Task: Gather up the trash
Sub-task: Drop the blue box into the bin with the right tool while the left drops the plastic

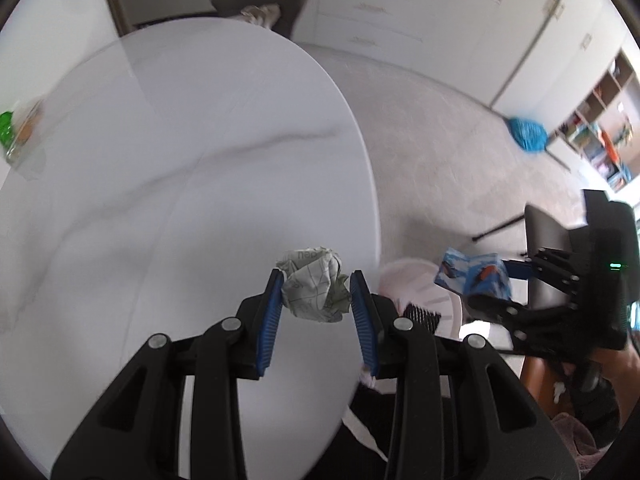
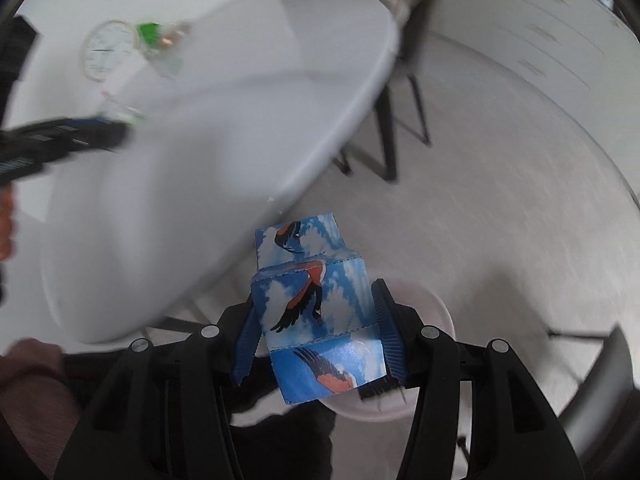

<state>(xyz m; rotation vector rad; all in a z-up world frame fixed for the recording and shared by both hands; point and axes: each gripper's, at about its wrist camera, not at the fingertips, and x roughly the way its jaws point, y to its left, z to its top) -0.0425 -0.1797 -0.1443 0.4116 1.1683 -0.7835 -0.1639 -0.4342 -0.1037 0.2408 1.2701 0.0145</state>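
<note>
**Trash in both claws, bin below**

Paper ball (image 1: 314, 286), crumpled and printed, sits clamped between the blue pads of the left gripper (image 1: 316, 288), held above the white table (image 1: 160, 200) near its edge. Just beyond and to the right of that claw, a pale bin (image 1: 416, 284) shows past the table rim. The right gripper (image 2: 316, 320) is clamped on a blue carton (image 2: 316, 312) printed with birds and clouds, and the same bin's rim (image 2: 436, 312) lies directly under it.

The risk, by this judgement: the carton juts well past the fingertips, so a release made off centre could tip it over the rim onto the floor. The paper ball is light and could cling to a pad or bounce out.

Both views are motion-blurred. The bin's inside is hidden behind claws and carton. A green item (image 1: 8, 128) far left on the table is too smeared to identify.
</note>
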